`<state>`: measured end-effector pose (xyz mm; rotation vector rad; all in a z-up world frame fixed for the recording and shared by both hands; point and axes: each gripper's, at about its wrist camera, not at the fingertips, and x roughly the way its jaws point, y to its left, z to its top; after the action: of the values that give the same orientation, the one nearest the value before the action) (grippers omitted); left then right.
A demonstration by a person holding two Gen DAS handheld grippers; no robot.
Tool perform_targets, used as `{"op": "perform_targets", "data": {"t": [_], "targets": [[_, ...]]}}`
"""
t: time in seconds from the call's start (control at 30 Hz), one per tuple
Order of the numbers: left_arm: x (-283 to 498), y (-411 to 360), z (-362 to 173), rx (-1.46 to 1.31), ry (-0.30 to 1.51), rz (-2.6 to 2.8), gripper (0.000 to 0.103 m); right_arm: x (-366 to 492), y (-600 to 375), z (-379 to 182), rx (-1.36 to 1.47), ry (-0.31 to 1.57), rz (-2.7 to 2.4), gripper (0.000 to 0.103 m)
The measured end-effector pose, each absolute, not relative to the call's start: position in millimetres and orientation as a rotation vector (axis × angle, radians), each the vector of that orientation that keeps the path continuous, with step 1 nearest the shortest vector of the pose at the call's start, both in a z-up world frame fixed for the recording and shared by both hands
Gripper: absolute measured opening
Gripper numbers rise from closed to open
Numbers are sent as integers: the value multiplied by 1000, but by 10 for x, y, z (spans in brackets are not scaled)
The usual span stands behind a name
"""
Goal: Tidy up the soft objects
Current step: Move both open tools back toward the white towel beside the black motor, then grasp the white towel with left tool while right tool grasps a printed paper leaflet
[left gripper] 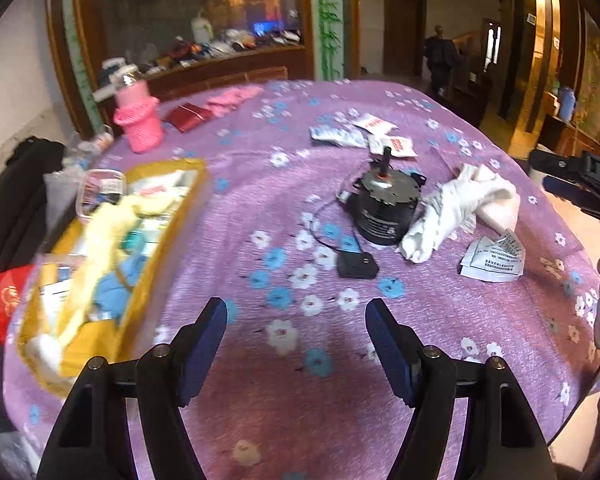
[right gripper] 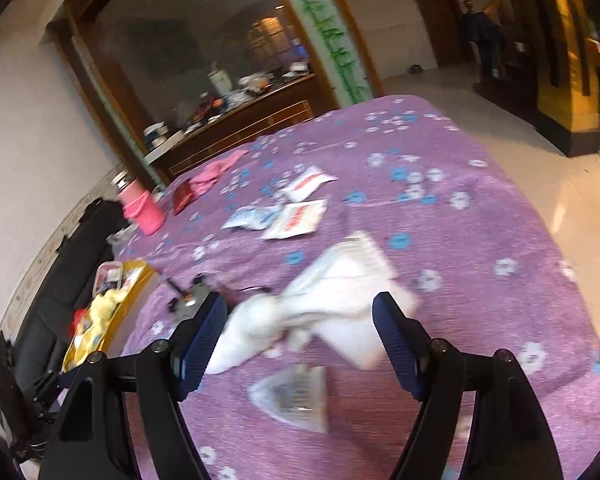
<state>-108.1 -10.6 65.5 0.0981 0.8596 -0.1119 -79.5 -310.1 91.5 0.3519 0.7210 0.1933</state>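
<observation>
A crumpled white cloth (left gripper: 456, 212) lies on the purple flowered tablecloth (left gripper: 300, 208) next to a black motor (left gripper: 384, 208). My right gripper (right gripper: 300, 324) is open just above this white cloth (right gripper: 312, 308), with its fingers on either side of it. My left gripper (left gripper: 296, 328) is open and empty over bare tablecloth. A yellow box (left gripper: 112, 256) at the left holds yellow, blue and white soft items. A pink cloth (left gripper: 232, 98) lies at the far side.
A pink knitted bottle holder (left gripper: 138, 120) and a red packet (left gripper: 188, 116) stand at the far left. White sachets (left gripper: 364, 136) lie beyond the motor; another sachet (left gripper: 494, 258) lies near the cloth. A small black adapter (left gripper: 358, 266) sits on a wire.
</observation>
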Motion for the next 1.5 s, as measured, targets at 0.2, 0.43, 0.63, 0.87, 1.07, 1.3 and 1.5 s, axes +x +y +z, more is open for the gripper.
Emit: {"op": "perform_targets", "data": {"t": [0.2,0.43,0.63,0.87,1.07,1.3,1.5], "targets": [[-694,-141,356,66,960,-137,75,-887,-3492,850,359,743,87,75],[-592,-90,73,51,991,-131,86,-943,-3695,778,333,784,8,75],[-589,-13,66,-36,995,-240,102,-941,-3707,783,325,797,5,75],[-605,-167,57,101,1039,-259,102,-778,-3579,685,358,822,70,75],[-873,-415,417,81,956,-428,100,-863,-3287,657,225,837,224,75],[-880,-701,795,135,848,-463,100,-823,-2597,462,-45,937,356,75],[-752,-798,884,171,818,-491,100,-707,-2343,286,-46,998,403,75]]}}
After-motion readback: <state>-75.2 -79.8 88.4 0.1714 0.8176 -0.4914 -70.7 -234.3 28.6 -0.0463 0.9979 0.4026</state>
